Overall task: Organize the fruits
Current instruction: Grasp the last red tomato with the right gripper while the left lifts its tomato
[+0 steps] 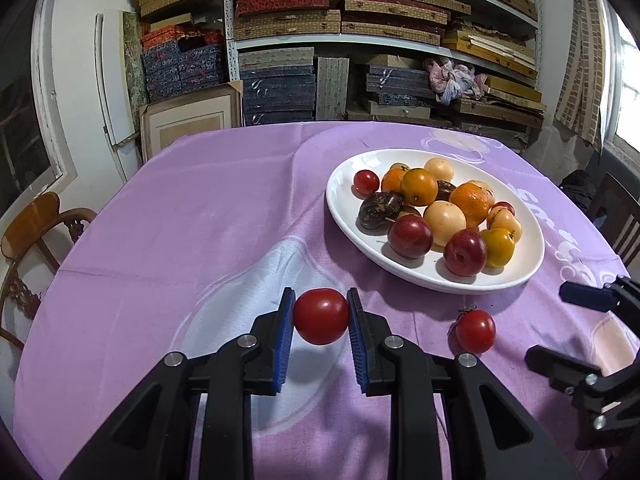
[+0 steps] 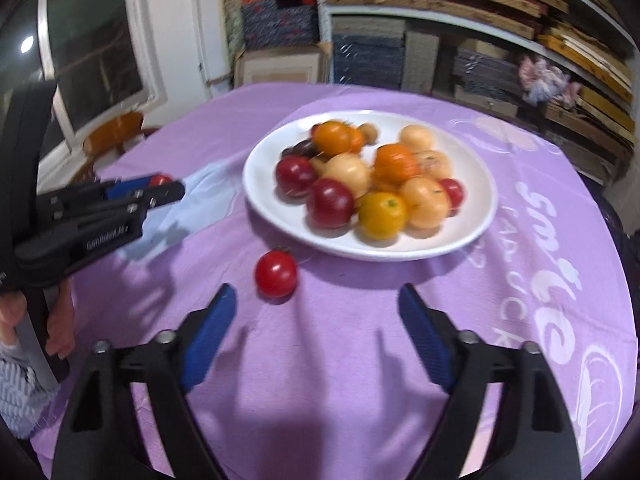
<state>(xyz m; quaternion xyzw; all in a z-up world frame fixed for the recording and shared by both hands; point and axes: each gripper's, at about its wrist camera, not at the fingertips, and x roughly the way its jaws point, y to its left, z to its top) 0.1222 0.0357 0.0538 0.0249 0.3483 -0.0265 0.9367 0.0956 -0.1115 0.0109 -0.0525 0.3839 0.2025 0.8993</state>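
Note:
My left gripper [image 1: 321, 312] is shut on a red tomato [image 1: 321, 316] and holds it above the purple tablecloth, left of the plate; it also shows in the right wrist view [image 2: 164, 188] at the left. A white plate [image 1: 344, 200] holds several fruits: oranges, plums, yellow fruits and a small tomato. It also shows in the right wrist view [image 2: 260, 196]. A second red tomato [image 1: 475, 331] lies on the cloth in front of the plate. My right gripper [image 2: 316, 300] is open and empty, just behind that tomato [image 2: 276, 274]; it also shows at the right edge of the left wrist view [image 1: 560, 324].
The round table has a purple cloth [image 1: 200, 220] with white patterns. A wooden chair [image 1: 36, 232] stands at the left and a dark chair [image 1: 616, 216] at the right. Shelves [image 1: 360, 40] of stacked boxes fill the back wall.

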